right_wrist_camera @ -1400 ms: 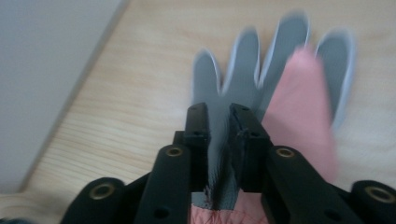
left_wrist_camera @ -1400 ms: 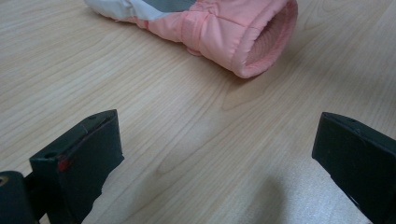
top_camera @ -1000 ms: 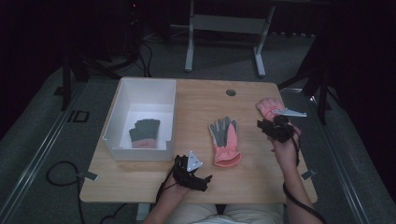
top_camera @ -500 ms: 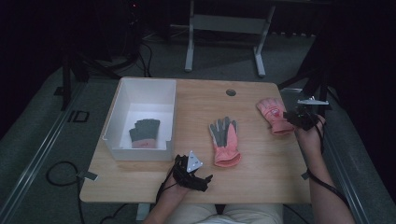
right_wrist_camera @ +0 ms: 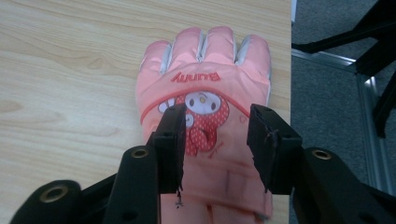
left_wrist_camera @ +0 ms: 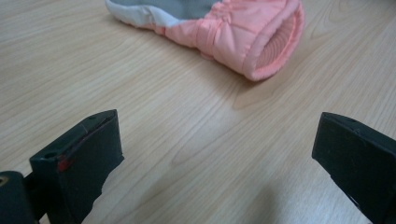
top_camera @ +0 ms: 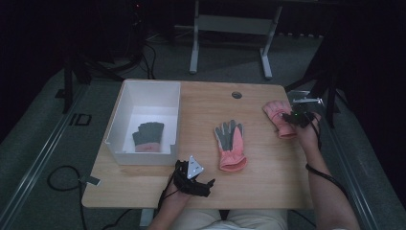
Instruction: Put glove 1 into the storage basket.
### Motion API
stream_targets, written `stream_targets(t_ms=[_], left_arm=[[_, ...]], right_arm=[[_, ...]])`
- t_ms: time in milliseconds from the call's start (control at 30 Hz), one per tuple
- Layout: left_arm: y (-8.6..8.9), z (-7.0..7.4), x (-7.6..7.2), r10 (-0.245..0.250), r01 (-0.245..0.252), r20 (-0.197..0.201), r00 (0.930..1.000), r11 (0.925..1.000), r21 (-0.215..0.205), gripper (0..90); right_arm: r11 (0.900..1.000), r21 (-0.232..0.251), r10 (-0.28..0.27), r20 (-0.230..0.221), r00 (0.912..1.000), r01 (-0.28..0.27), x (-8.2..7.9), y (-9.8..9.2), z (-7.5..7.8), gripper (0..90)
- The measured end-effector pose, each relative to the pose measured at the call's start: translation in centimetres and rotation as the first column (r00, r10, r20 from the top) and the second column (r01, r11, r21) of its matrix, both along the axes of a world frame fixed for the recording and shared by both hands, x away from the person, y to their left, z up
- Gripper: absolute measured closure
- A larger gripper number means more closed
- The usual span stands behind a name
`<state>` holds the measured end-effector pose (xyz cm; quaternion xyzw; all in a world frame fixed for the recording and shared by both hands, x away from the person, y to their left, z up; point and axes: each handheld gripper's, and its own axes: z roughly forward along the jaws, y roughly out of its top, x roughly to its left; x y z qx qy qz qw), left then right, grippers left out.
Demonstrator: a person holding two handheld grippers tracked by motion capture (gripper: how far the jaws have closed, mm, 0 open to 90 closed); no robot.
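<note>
Right tongs (right_wrist_camera: 215,140) are over the pink padded glove with the bunny picture (right_wrist_camera: 205,93), which lies flat at the right edge of the pale wooden desk (top_camera: 268,187), fingers pointing away from them. The jaws have just been opening and now stand apart above the glove's back, one on each side of the bunny; nothing is pinched, so that glove is released. Left tongs (top_camera: 191,178) sit at the near edge of the desk, jaws spread wide and empty. The second pink glove with the grey palm (top_camera: 231,145) lies mid-desk, its cuff (left_wrist_camera: 271,44) just ahead of them, apart from both jaws.
</note>
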<state>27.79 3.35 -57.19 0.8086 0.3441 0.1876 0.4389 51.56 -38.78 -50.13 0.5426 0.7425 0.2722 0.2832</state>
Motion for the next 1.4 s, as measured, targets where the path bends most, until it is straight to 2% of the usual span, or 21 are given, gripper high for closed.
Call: stream_targets(t_ms=[133, 333, 433, 567, 633, 667, 700, 733, 767, 867, 900, 933, 1033, 1133, 1200, 1233, 1267, 1300, 1333, 1367, 1400], left_arm=[[0.1, -0.1, -0.1, 0.002, -0.002, 0.002, 1.0000, 0.9999, -0.012, 1.3], [0.3, -0.2, -0.1, 0.006, -0.006, 0.006, 1.0000, 1.0000, -0.005, 1.3], [0.2, -0.1, -0.2, 0.003, -0.003, 0.003, 1.0000, 1.0000, 0.001, 1.3], [0.1, -0.2, -0.1, 0.004, -0.004, 0.002, 1.0000, 0.9997, 0.024, 1.3], [0.1, -0.1, -0.2, 0.001, -0.001, 0.006, 1.0000, 0.9999, 0.014, 1.4], [0.1, -0.1, -0.2, 0.001, -0.001, 0.006, 1.0000, 0.9999, 0.014, 1.3], [0.1, -0.1, -0.2, 0.002, -0.002, 0.005, 1.0000, 0.9999, 0.013, 1.3], [0.1, -0.2, -0.1, 0.002, -0.002, 0.004, 1.0000, 0.9999, 0.011, 1.3], [0.1, -0.2, -0.1, 0.000, 0.000, 0.002, 1.0000, 0.9999, 0.010, 1.4], [0.0, -0.1, -0.1, -0.004, 0.004, 0.004, 1.0000, 1.0000, 0.008, 1.3], [0.0, -0.1, -0.1, -0.004, 0.004, 0.004, 1.0000, 1.0000, 0.008, 1.3], [-0.1, -0.1, -0.2, -0.006, 0.006, 0.006, 1.0000, 0.9999, 0.012, 1.3], [-0.2, -0.1, -0.2, -0.010, 0.010, 0.005, 0.9999, 0.9999, 0.014, 1.3], [-0.2, 0.0, -0.1, -0.007, 0.007, 0.010, 0.9999, 0.9999, 0.007, 1.3], [-0.3, 0.0, -0.1, -0.008, 0.008, 0.004, 1.0000, 0.9999, 0.011, 1.3], [-0.3, 0.0, -0.1, -0.008, 0.008, 0.004, 1.0000, 0.9999, 0.011, 1.3], [-0.3, 0.1, -0.1, -0.008, 0.008, 0.011, 0.9999, 0.9999, 0.008, 1.3], [-0.3, 0.1, -0.1, -0.008, 0.008, 0.011, 0.9999, 0.9999, 0.008, 1.3], [-0.3, 0.0, 0.0, -0.008, 0.008, 0.009, 0.9999, 0.9999, 0.011, 1.3], [-0.3, 0.0, 0.0, -0.008, 0.008, 0.009, 0.9999, 0.9999, 0.011, 1.3], [-0.4, 0.0, 0.0, -0.009, 0.009, 0.007, 0.9999, 0.9999, 0.012, 1.3]], right_arm=[[0.999, 0.003, 0.034, -0.001, 0.9994, -0.034, 0.9, 0.5, -0.7, 52.6], [1.000, -0.001, 0.022, -0.012, 0.9997, -0.022, 1.3, 0.8, -1.7, 52.2], [0.999, -0.036, 0.027, -0.034, 0.9991, -0.028, 1.5, 0.9, -2.5, 56.5], [0.999, -0.038, 0.025, -0.039, 0.9989, -0.026, 1.7, 0.9, -2.6, 59.9], [0.999, -0.036, 0.022, -0.055, 0.9982, -0.024, 2.0, 1.0, -2.7, 66.6], [0.999, -0.036, 0.022, -0.055, 0.9982, -0.024, 2.0, 1.0, -2.7, 66.6], [0.999, -0.028, 0.015, -0.065, 0.9978, -0.017, 2.1, 1.0, -2.6, 72.9], [0.999, -0.028, 0.015, -0.065, 0.9978, -0.017, 2.1, 1.0, -2.6, 72.9], [1.000, -0.018, 0.002, -0.072, 0.9974, -0.003, 2.1, 1.0, -2.4, 79.1], [0.999, 0.020, -0.023, -0.072, 0.9972, 0.025, 2.0, 0.8, -1.9, 89.2], [0.999, 0.020, -0.023, -0.072, 0.9972, 0.025, 2.0, 0.8, -1.9, 89.2], [0.999, 0.020, -0.047, -0.070, 0.9964, 0.049, 1.4, 0.8, -0.9, 89.9], [0.999, 0.014, -0.051, -0.068, 0.9964, 0.052, 1.0, 0.8, -0.5, 90.0], [0.998, 0.033, -0.055, -0.050, 0.9972, 0.057, 0.1, 0.7, 0.3, 90.0], [0.995, 0.069, -0.073, -0.017, 0.9972, 0.074, -1.1, 0.6, 1.6, 90.0], [0.995, 0.069, -0.073, -0.017, 0.9972, 0.074, -1.1, 0.6, 1.6, 90.0], [0.994, 0.078, -0.076, 0.013, 0.9971, 0.074, -2.2, 0.9, 3.0, 90.0], [0.994, 0.078, -0.076, 0.013, 0.9971, 0.074, -2.2, 0.9, 3.0, 90.0], [0.996, 0.062, -0.068, 0.033, 0.9971, 0.066, -3.4, 1.5, 4.3, 90.0], [0.996, 0.062, -0.068, 0.033, 0.9971, 0.066, -3.4, 1.5, 4.3, 90.0], [0.995, 0.072, -0.076, 0.053, 0.9957, 0.072, -4.6, 1.9, 5.3, 90.0]])
